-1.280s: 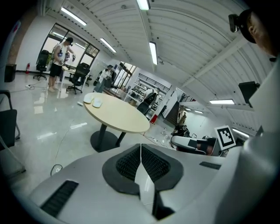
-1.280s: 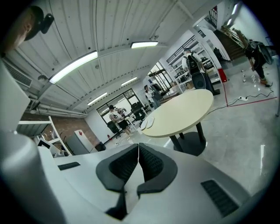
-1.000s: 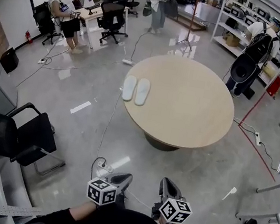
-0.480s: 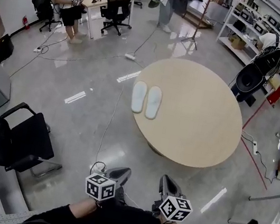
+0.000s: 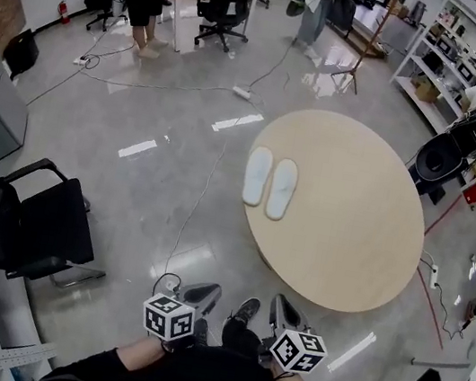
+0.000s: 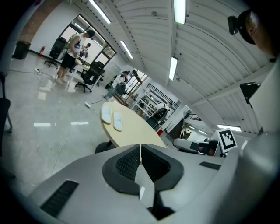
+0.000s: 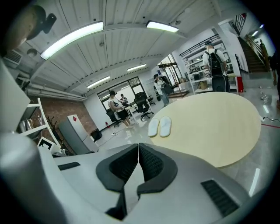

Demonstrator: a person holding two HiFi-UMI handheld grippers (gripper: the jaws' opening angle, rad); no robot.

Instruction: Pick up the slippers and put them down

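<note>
Overhead, you hold the left gripper [image 5: 201, 294] and right gripper [image 5: 283, 312], each bearing a square-marker cube [image 5: 169, 319], well short of the round table [image 5: 339, 239]. The white slippers [image 5: 269, 183] lie side by side near its edge.
Left gripper view: jaws pressed together, empty.
Right gripper view: jaws likewise closed, empty.

You have no word, number or brand here that can be read. The only printed marks near you are black-and-white square patterns: one on each visible face of the cube [image 5: 170, 319] on your left gripper [image 5: 206, 293], and likewise on the cube [image 5: 298, 352] on your right gripper [image 5: 283, 310]. They carry no letters. In the right gripper view, a small red diamond mark [image 7: 74, 119] sits near the top edge of the grey cabinet [image 7: 78, 133]; any writing on it is too small to tell.
</note>
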